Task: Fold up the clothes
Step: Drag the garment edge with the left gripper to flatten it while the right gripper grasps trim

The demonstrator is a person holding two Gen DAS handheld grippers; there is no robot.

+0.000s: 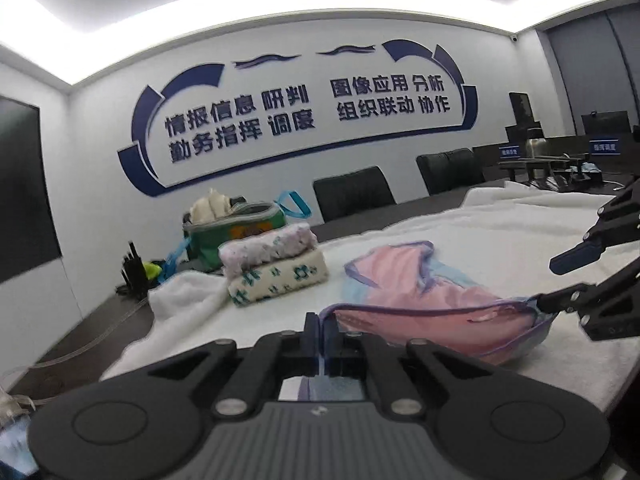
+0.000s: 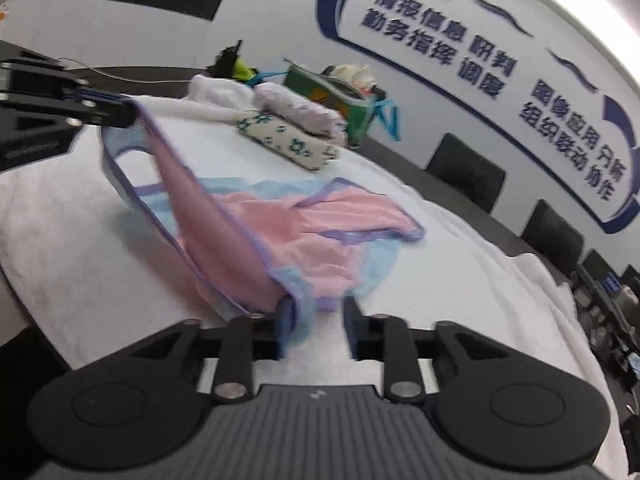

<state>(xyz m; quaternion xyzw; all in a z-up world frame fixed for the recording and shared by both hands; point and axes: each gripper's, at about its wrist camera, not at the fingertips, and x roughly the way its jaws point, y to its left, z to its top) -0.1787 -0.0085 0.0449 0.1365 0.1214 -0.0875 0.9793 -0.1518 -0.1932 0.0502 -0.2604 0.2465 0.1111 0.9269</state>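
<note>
A pink and light-blue garment [image 1: 416, 292] with purple trim lies half lifted on the white towel [image 1: 500, 216]; it also shows in the right wrist view [image 2: 280, 224]. My left gripper [image 1: 322, 340] is shut on the garment's trim edge and holds it off the towel. It also shows in the right wrist view [image 2: 120, 114]. My right gripper [image 2: 316, 320] is open, the garment's other edge draped over its left finger [image 2: 286, 316]. In the left wrist view the right gripper [image 1: 560, 280] stands at the garment's right end.
Two folded floral garments [image 1: 272, 268] are stacked at the towel's far left, also in the right wrist view [image 2: 292, 128]. A green bag [image 1: 236, 236] stands behind them. Black chairs [image 1: 352, 192] line the table's far side. The dark table edge [image 1: 100, 332] lies left.
</note>
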